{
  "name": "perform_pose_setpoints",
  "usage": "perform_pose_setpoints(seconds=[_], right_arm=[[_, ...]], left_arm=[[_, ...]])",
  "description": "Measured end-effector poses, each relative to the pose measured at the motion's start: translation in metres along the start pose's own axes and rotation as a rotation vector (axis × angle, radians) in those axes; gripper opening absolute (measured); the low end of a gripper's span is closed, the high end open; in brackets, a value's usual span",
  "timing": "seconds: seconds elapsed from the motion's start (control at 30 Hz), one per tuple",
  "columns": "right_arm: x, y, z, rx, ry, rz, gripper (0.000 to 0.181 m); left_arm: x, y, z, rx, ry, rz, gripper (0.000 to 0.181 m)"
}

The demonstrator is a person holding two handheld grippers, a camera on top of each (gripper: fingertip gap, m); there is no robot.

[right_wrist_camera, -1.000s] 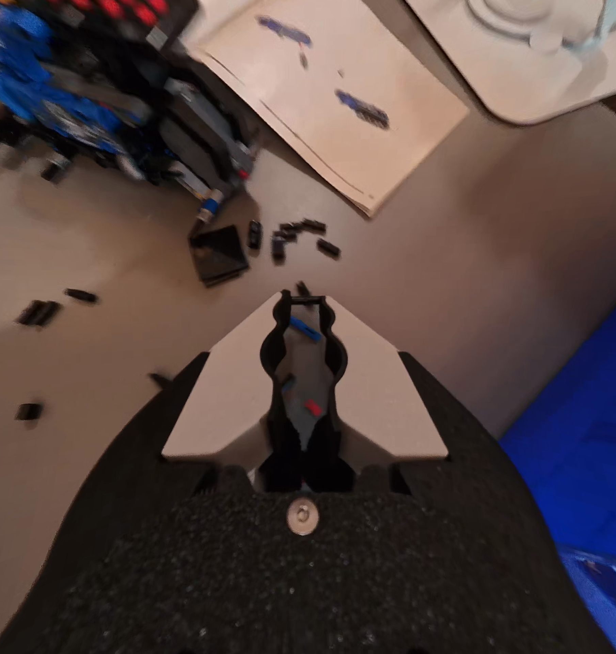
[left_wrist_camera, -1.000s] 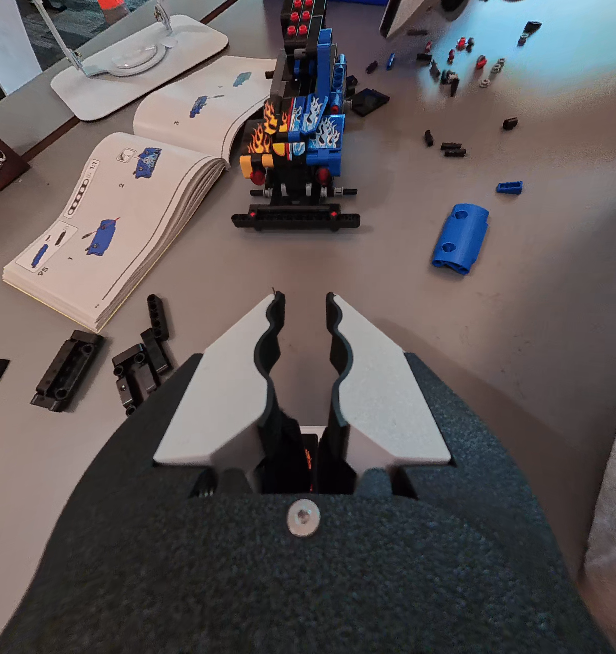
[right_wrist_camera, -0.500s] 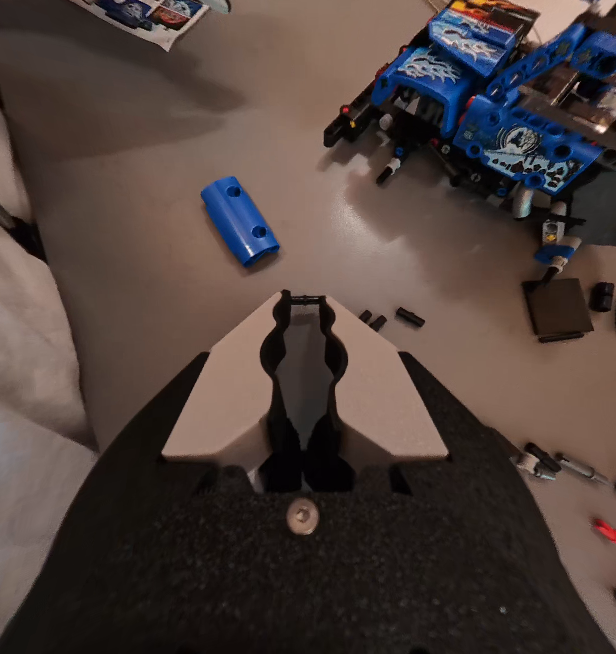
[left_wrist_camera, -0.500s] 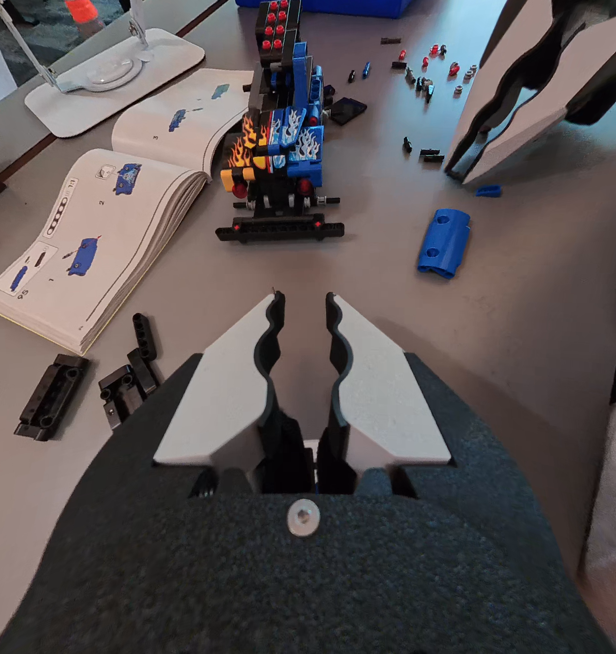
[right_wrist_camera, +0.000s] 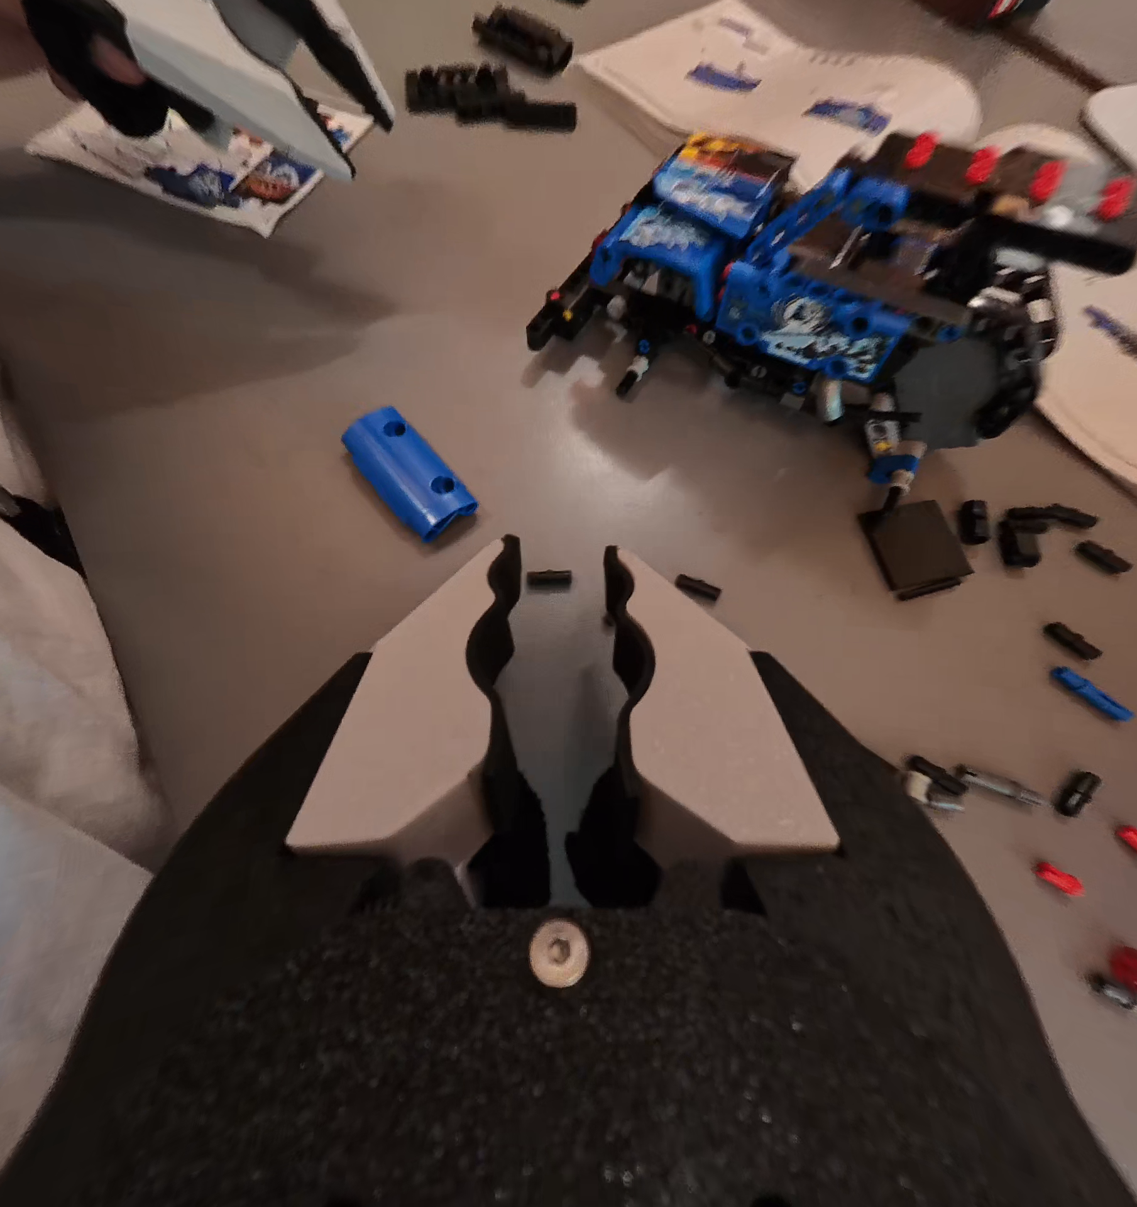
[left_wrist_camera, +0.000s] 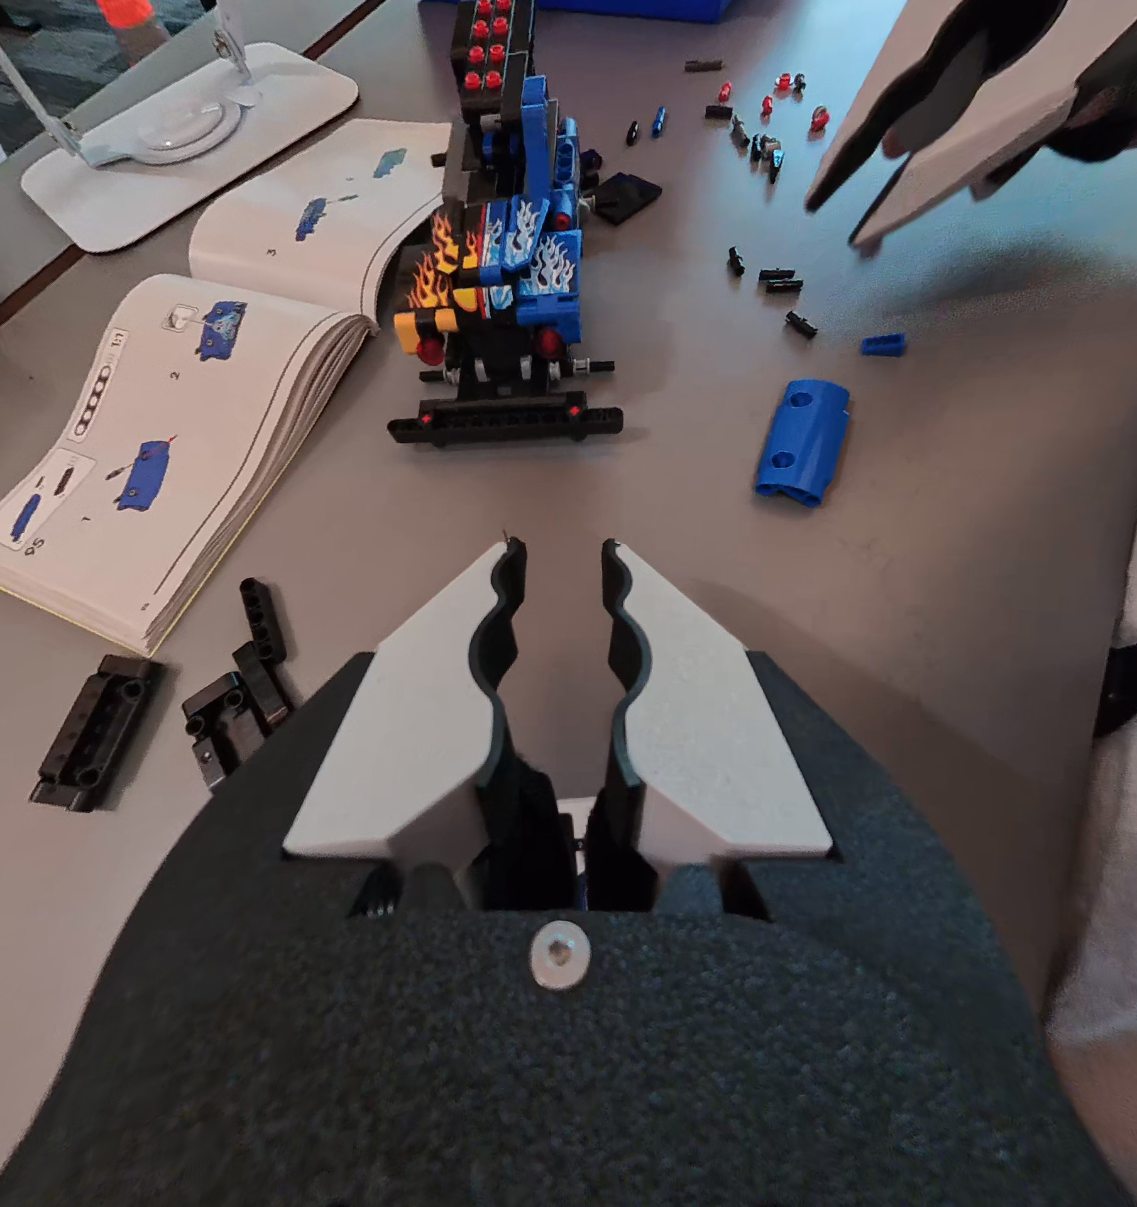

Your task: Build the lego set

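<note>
The left gripper hangs above the grey table with its jaws parted by a moderate gap and nothing between them; only bare tabletop shows through. The half-built truck, blue and black with flame stickers, stands at twelve o'clock from those fingertips, well apart, its black front bumper facing them. A curved blue panel lies on the table at about one o'clock, and a small blue brick lies beyond it. The open instruction booklet sits at ten o'clock, just beside the truck, and several black beams lie at about eight to nine o'clock, near the gripper body. The right gripper is likewise partly open and holds nothing. In its own view a short black pin lies on the table in line with the gap between its fingertips; whether the fingers touch it cannot be told. A second black pin lies just off at three o'clock. The blue panel sits near, at eleven o'clock, and the truck stands at one o'clock, well apart. Loose black, blue and red small parts are scattered at three to four o'clock. A sticker sheet lies far off at ten o'clock.
</note>
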State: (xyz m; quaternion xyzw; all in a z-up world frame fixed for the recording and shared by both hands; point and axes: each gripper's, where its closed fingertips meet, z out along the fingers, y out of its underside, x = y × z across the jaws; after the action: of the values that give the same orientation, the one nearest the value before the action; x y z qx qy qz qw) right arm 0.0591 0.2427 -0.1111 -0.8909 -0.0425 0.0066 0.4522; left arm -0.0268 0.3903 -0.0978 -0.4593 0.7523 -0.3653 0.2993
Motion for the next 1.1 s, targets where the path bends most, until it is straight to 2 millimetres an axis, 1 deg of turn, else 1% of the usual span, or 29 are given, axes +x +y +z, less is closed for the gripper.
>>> perform_pose_setpoints(seconds=[0.07,0.17,0.27,0.33,0.4,0.5,0.6,0.63,0.7,0.73,0.8,0.87,0.93,0.97,1.03,1.07,1.1], right_arm=[[0.011,-0.007,-0.012,0.052,0.026,0.026,0.024],[0.027,-0.009,-0.026,0.115,0.06,0.07,0.021],[0.044,-0.008,-0.03,0.164,0.11,0.082,0.02],[0.053,-0.011,-0.031,0.209,0.142,0.093,0.02],[0.059,-0.017,-0.031,0.263,0.157,0.107,0.02],[0.063,-0.025,-0.03,0.326,0.163,0.116,0.02],[0.061,-0.024,-0.027,0.332,0.146,0.096,0.02],[0.06,-0.024,-0.027,0.338,0.143,0.089,0.02],[0.057,-0.024,-0.029,0.349,0.131,0.073,0.02],[0.057,-0.024,-0.031,0.354,0.129,0.066,0.02],[0.056,-0.024,-0.034,0.368,0.125,0.057,0.019],[0.057,-0.025,-0.038,0.391,0.125,0.061,0.018],[0.058,-0.026,-0.041,0.422,0.114,0.074,0.017],[0.058,-0.027,-0.042,0.431,0.106,0.079,0.017],[0.057,-0.028,-0.043,0.443,0.092,0.081,0.017],[0.056,-0.028,-0.044,0.446,0.086,0.078,0.017],[0.055,-0.028,-0.044,0.449,0.081,0.074,0.017]], left_arm=[[-0.006,0.005,-0.004,-0.024,-0.029,-0.016,0.022],[-0.03,0.018,-0.016,-0.07,-0.116,-0.074,0.022],[-0.054,0.029,-0.029,-0.089,-0.127,-0.177,0.022],[-0.073,0.036,-0.032,-0.141,-0.157,-0.216,0.028],[-0.085,0.033,-0.024,-0.174,-0.175,-0.212,0.027],[-0.1,0.032,0.0,-0.245,-0.202,-0.201,0.026],[-0.112,0.037,0.02,-0.31,-0.19,-0.205,0.025],[-0.117,0.04,0.024,-0.329,-0.195,-0.211,0.023],[-0.123,0.047,0.029,-0.374,-0.189,-0.217,0.01],[-0.124,0.051,0.031,-0.394,-0.178,-0.221,0.009],[-0.122,0.051,0.036,-0.393,-0.138,-0.242,0.007],[-0.12,0.045,0.037,-0.395,-0.103,-0.238,0.006],[-0.128,0.025,0.037,-0.374,-0.085,-0.141,0.006],[-0.134,0.01,0.036,-0.365,-0.068,-0.068,0.006],[-0.152,-0.029,0.039,-0.327,-0.038,0.1,0.006],[-0.168,-0.045,0.043,-0.329,-0.045,0.17,0.005],[-0.185,-0.055,0.05,-0.354,-0.036,0.221,0.005]])
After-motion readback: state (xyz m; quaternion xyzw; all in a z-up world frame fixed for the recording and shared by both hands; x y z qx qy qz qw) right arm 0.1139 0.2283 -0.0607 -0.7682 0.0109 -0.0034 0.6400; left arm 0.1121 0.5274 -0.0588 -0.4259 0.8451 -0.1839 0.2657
